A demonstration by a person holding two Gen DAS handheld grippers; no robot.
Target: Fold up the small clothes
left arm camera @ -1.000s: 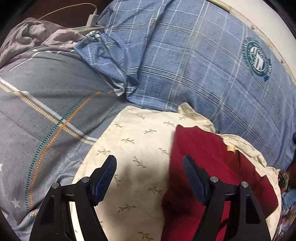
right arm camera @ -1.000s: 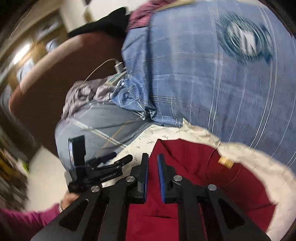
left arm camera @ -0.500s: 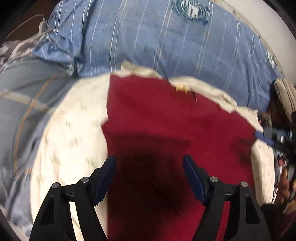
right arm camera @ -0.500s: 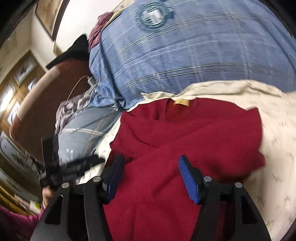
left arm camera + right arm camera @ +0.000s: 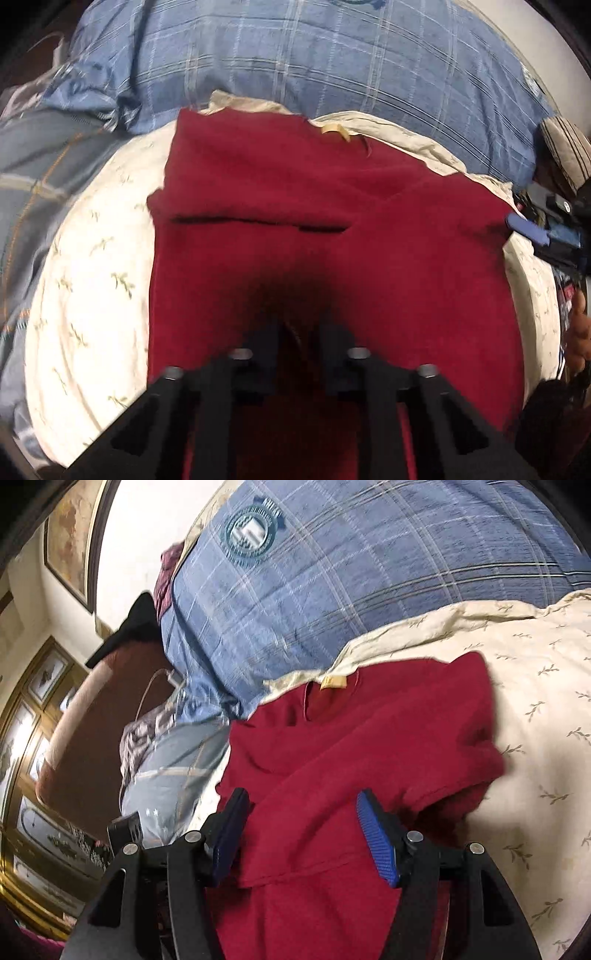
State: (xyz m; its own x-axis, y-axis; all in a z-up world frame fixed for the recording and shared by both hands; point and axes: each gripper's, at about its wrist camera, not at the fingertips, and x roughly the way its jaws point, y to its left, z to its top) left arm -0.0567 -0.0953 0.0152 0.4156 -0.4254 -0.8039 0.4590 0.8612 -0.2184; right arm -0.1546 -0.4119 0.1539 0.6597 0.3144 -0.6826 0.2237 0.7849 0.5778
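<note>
**Left gripper pinches the red garment**

The left gripper, having just closed, clamps a fold of the red garment. The right gripper stands released above it. The garment lies on the cream sheet, beside the blue plaid pillow.

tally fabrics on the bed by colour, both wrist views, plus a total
Red: 1, dark red knit garment with a yellow neck label
Cream: 1, cream leaf-print cloth beneath it
Blue: 1, blue plaid pillow with a round crest
Grey: 1, grey striped bedsheet
Total: 4
</note>
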